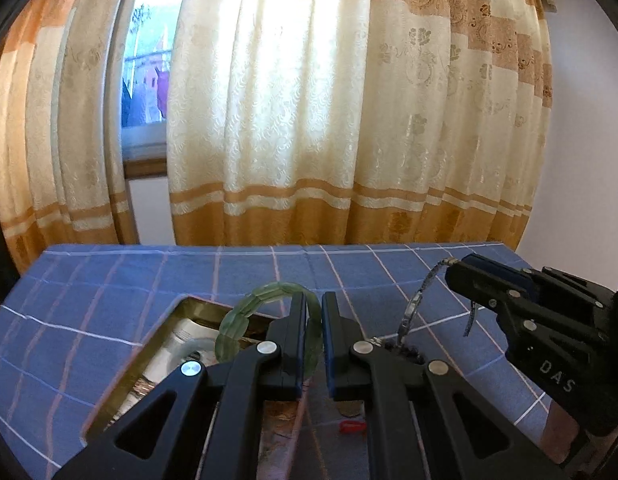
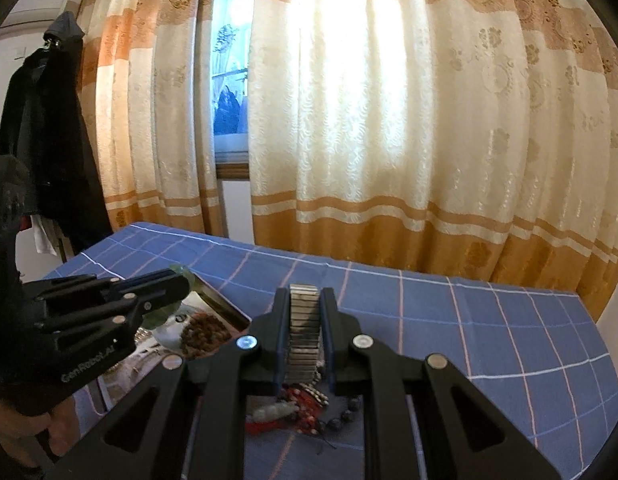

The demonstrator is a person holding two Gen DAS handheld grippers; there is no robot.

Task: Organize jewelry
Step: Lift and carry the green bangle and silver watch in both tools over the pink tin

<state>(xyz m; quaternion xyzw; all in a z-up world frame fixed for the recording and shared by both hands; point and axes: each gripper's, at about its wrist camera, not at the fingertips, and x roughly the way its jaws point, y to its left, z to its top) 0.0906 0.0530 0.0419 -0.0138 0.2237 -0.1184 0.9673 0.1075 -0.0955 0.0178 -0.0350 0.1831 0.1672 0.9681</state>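
L claw (image 1: 313, 312): your fingers are clenched on the green bracelet (image 1: 265, 300), pinching its right side so the ring stands up and leans left. It hangs above the open box (image 1: 149, 360), over the box's far right corner (not touching the rim, as far as the left view shows). In the right view the same claw (image 2: 181, 280) comes in from the left, w/ green showing at its tip and below it, over the box (image 2: 225, 304).

R claw (image 2: 305, 300): clenched on the metal watch band (image 2: 304, 332), links stacked between the two fingers, top end poking just past the tips. From the left view your R claw (image 1: 457, 266) grips the band (image 1: 415, 304) near one end; the rest droops in a curve down toward the cloth.

Box contents: a brown bead bracelet (image 2: 203, 334) lies coiled inside, plus pale items too blurred to name.

Below the R claw, on the blue checked tablecloth (image 2: 489, 340): a heap of loose jewelry (image 2: 297, 408) w/ red cord, dark beads and a whitish piece (details unclear).

Behind the table: cream and orange curtains (image 1: 329, 100), a gap showing window. Dark coat (image 2: 41, 132) hangs at far left.
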